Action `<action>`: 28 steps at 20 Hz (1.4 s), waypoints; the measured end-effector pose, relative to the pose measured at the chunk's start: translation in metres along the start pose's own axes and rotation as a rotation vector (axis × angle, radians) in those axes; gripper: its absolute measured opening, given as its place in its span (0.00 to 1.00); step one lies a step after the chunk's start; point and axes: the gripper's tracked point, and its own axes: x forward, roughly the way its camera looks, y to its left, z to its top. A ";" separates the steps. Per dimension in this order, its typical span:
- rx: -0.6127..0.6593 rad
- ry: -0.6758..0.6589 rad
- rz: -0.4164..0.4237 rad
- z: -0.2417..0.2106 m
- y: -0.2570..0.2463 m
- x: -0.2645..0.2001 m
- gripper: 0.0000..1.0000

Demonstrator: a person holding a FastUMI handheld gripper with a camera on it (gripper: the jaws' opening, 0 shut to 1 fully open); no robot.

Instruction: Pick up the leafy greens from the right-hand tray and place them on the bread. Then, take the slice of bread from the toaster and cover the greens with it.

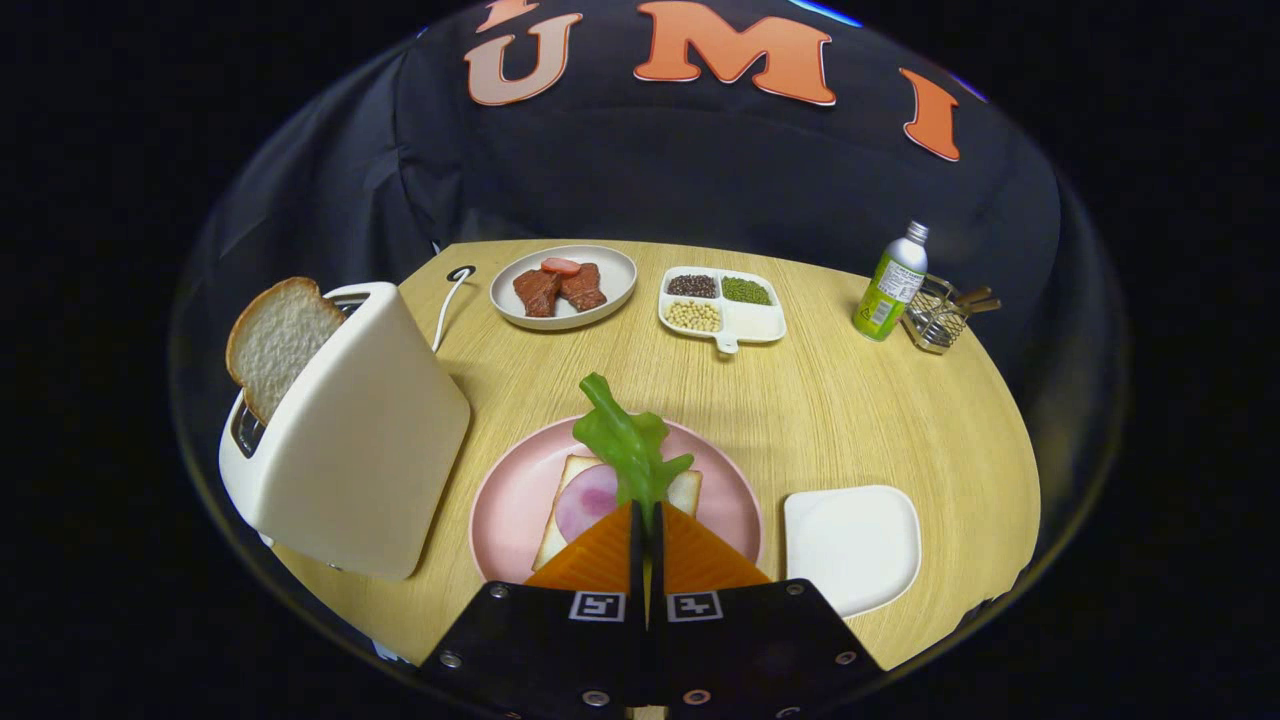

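Round pale wooden table (850, 420). Cream toaster (360, 470) with white bread slice (275, 340) poking up. Pink plate (510, 500) bearing square bread (575, 475) and ham. Empty white tray (850, 545) right of it. Gripper (645, 520) pinching green leafy lettuce (630, 440) over the bread.

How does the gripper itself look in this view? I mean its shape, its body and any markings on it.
The gripper has two wedge-shaped fingers with finely ribbed faces, tapering toward the tips. Each is mounted on a black block-like body, fastened with round silver screws. At the top inner corner of each block sits a small square black-and-white marker, one on each side. No cable is visible.
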 end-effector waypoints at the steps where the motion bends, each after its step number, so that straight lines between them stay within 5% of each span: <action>1: -0.004 0.006 -0.003 -0.001 0.002 0.002 0.01; 9: -0.003 0.057 -0.051 -0.016 0.004 0.016 0.03; 13: -0.023 0.052 -0.064 -0.020 0.009 0.018 0.15; 20: -0.006 0.047 -0.098 -0.019 0.008 0.015 0.66; 26: 0.037 -0.014 -0.149 0.005 0.000 -0.004 0.97; 28: 0.062 -0.045 -0.153 0.019 0.003 -0.014 0.99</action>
